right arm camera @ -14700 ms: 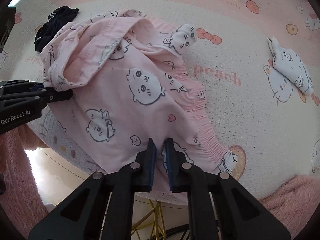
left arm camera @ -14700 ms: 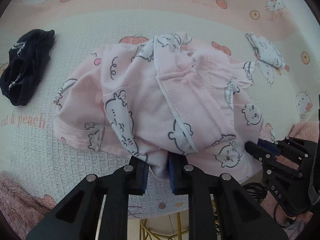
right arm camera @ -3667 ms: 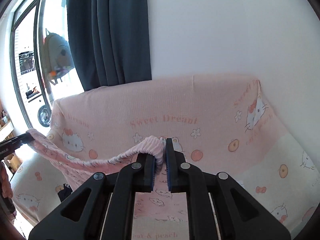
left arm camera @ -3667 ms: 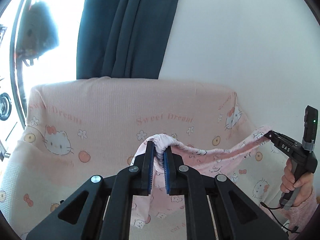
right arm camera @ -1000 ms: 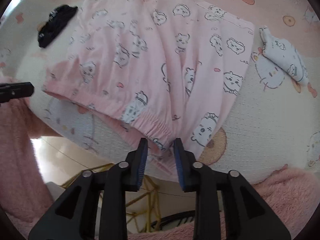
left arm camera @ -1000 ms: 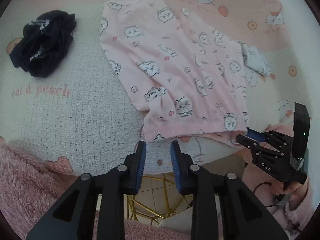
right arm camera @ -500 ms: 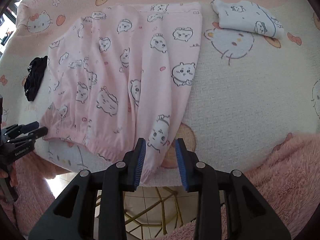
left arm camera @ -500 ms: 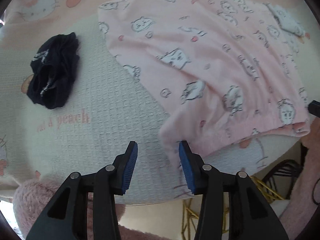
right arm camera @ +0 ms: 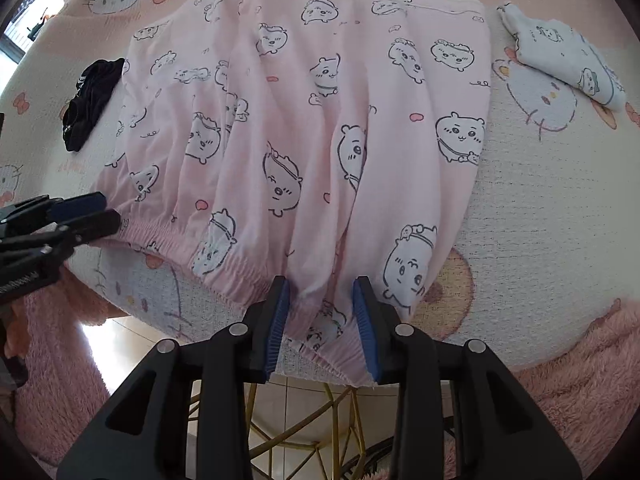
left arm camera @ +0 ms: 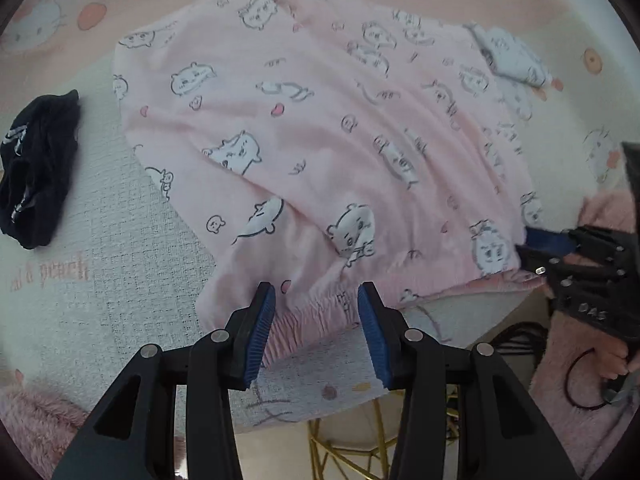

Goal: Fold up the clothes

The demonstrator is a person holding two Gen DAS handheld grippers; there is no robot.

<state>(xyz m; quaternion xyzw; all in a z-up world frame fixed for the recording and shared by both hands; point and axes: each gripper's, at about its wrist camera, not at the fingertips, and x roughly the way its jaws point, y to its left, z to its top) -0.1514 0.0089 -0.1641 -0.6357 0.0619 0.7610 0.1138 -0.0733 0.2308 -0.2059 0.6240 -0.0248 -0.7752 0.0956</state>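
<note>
Sofa cover (right arm camera: 540, 208), cartoon-cat print, fills both frames. Pink pajama pants (right arm camera: 304, 128) lie spread flat at centre, elastic waistband (right arm camera: 240, 276) at the lower edge. Left gripper (left arm camera: 316, 320) and right gripper (right arm camera: 318, 312): both released, jaws wide, straddling the waistband. Likely next: pinch each waistband corner cleanly, single layer bunch, before folding. Black garment (left arm camera: 36, 168) at left; small white folded piece (right arm camera: 568, 56) upper right.

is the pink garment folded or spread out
Spread out: the pink garment lies flat across the sofa cover, elastic waistband at the near edge, no fold made yet.
</note>
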